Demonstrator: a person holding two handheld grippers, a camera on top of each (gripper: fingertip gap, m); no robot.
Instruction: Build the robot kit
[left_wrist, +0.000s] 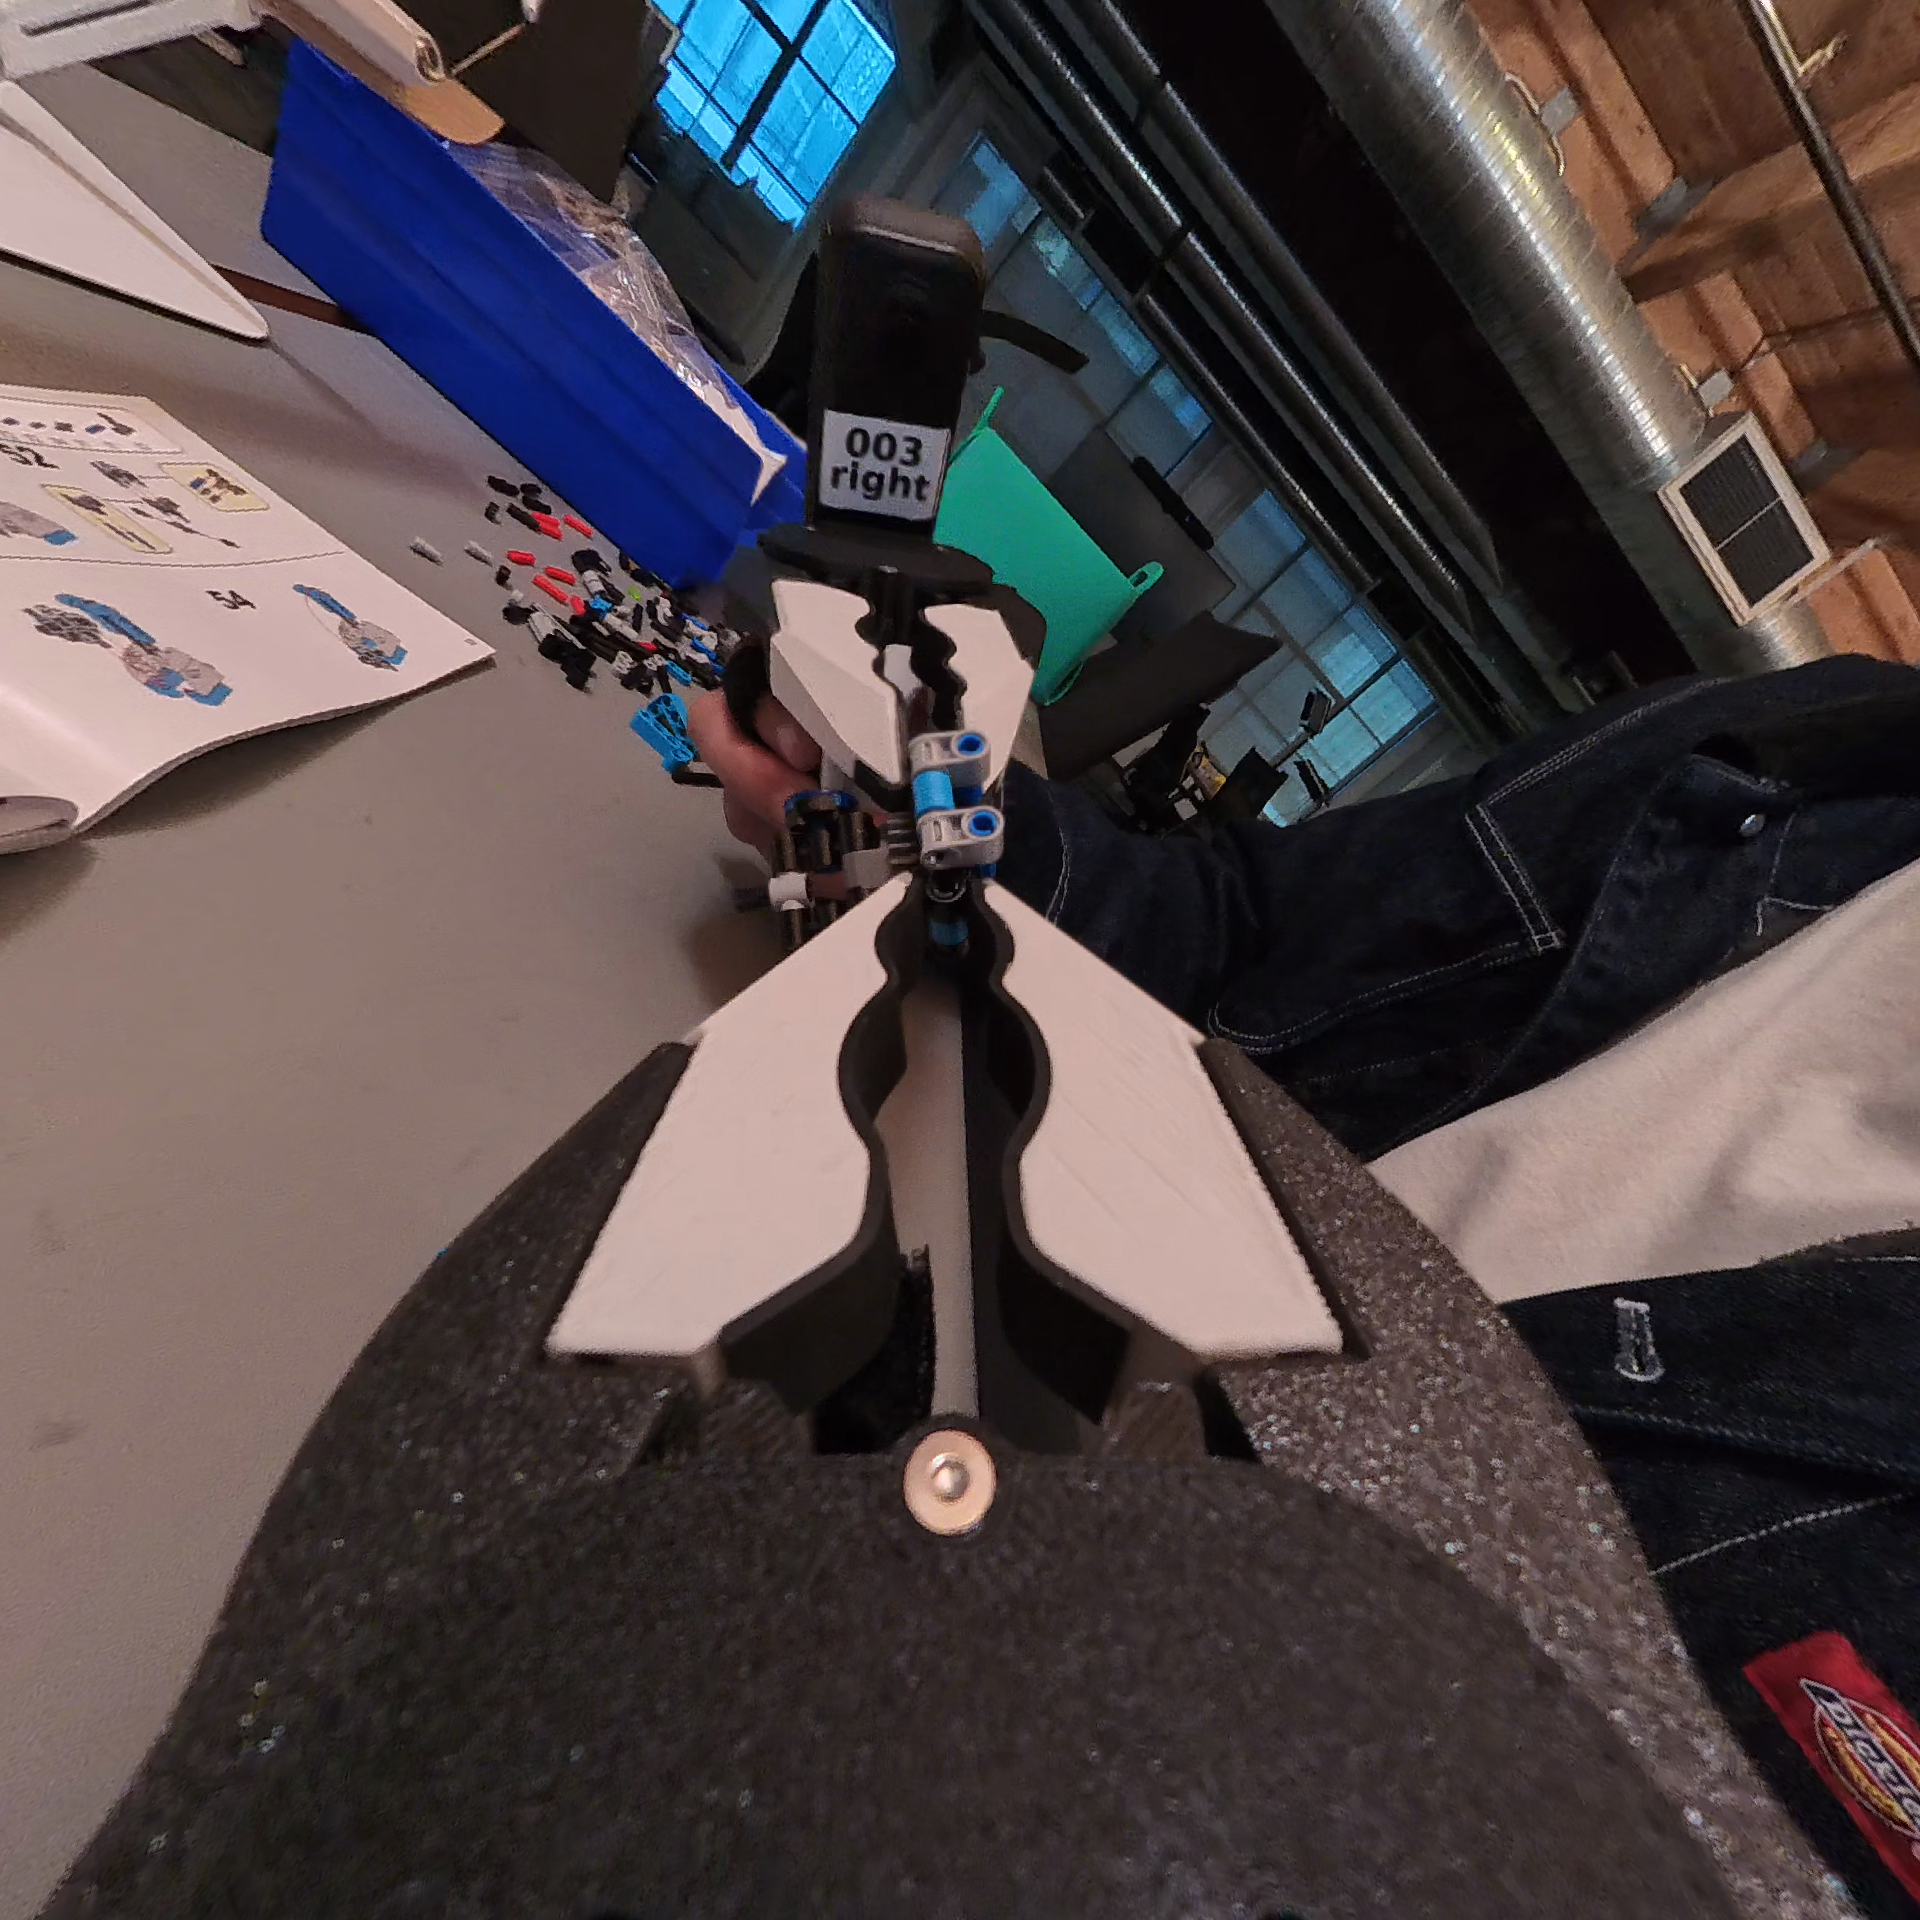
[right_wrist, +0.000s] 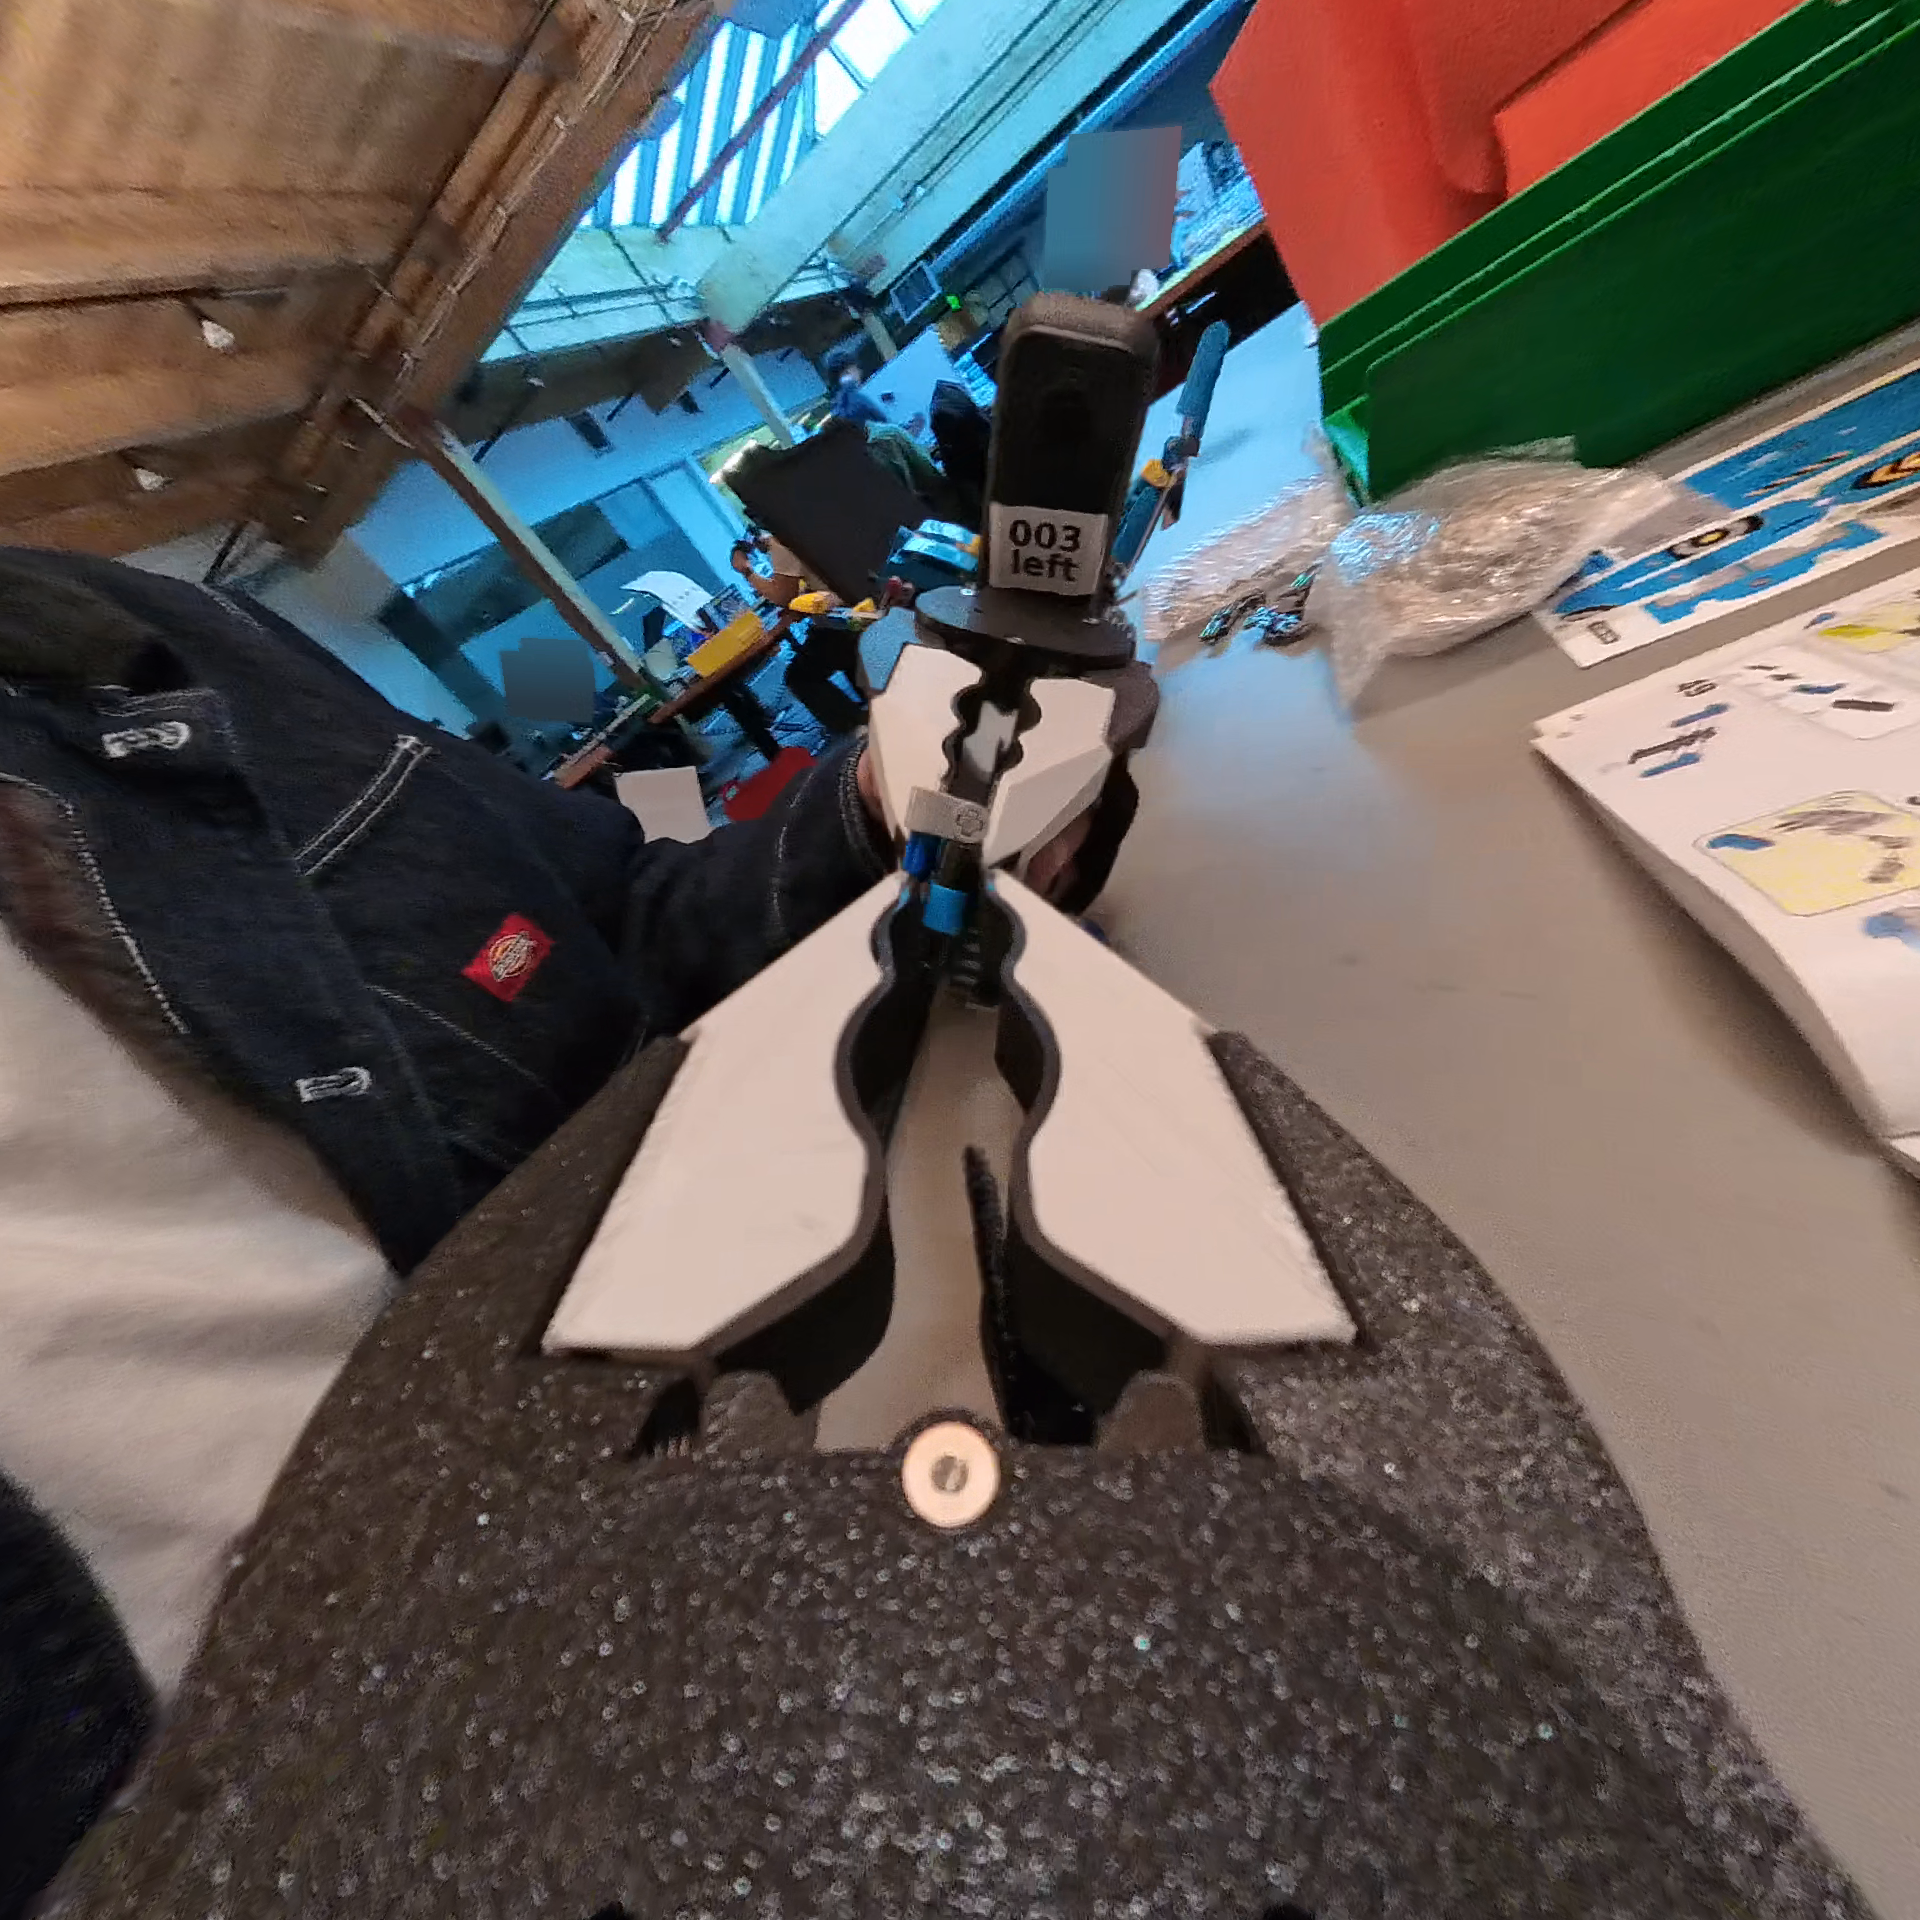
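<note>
Left gripper (left_wrist: 940, 914): jaws nearly closed, pinching the near end of one small brick assembly (left_wrist: 935, 810)
Right gripper (right_wrist: 951, 920): jaws nearly closed on the opposite end of the same assembly, tip to tip with the left
Assembly: one, held above the grey counter (left_wrist: 312, 935) between the two grippers; two grey connectors with blue pins visible
Loose pieces (left_wrist: 592, 613): one scattered pile on the counter, black, red, blue
Instruction booklet (left_wrist: 187, 603): one, open
Bins: one blue (left_wrist: 499, 312), one green (right_wrist: 1621, 343)

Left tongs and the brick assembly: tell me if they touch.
Touching. The left wrist view shows the left tongs closed on the brick assembly, its blue end pinched between the tips.
</note>
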